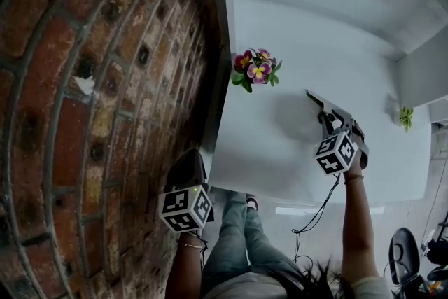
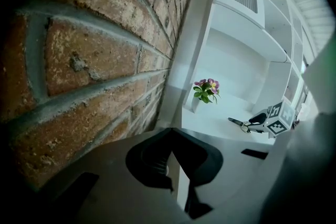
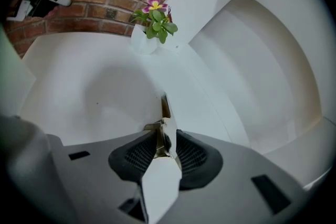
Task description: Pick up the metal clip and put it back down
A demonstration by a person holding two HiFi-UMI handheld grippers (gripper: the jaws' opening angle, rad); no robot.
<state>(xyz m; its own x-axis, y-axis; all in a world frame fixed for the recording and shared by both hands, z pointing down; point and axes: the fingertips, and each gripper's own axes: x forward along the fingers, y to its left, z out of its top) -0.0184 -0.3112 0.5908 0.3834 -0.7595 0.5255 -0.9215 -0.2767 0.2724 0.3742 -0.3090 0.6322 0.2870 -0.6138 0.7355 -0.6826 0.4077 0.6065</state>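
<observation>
- The left gripper (image 2: 170,136) is hanging off the tabletop (image 1: 280,164) edge beside the brick wall (image 1: 84,80), well short of the flowers (image 1: 255,70). Its jaws are meeting at the tips with nothing between them.
- The right gripper (image 3: 164,128) is hovering over the tabletop, nearer the person than the flowers and to their right. It is pinching the metal clip (image 3: 165,113) tight between its pads.
- The clip's thin end is pointing out ahead toward the flowers, and judging by the shadow beneath, it is riding clear of the tabletop.
- So the pick-up is looking done. Lowering the clip and releasing it is what is remaining.
</observation>
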